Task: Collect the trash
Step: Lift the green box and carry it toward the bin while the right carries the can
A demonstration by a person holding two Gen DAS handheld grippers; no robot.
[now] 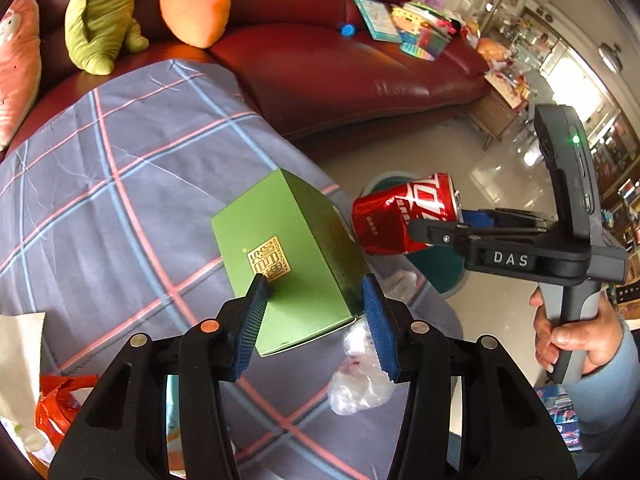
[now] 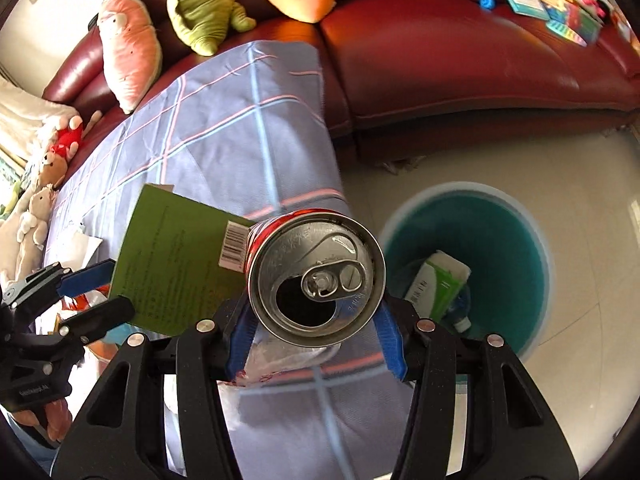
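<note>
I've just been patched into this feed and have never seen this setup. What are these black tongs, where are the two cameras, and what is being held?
There is no robot: a person carries hand-held tongs in each hand, with a fisheye camera looking along each pair. In the left view, the left tongs grip a green box above the plaid-covered table. In the right view, the right tongs hold an opened red can near a teal bin on the floor. A clear plastic bag lies on the cloth.
</note>
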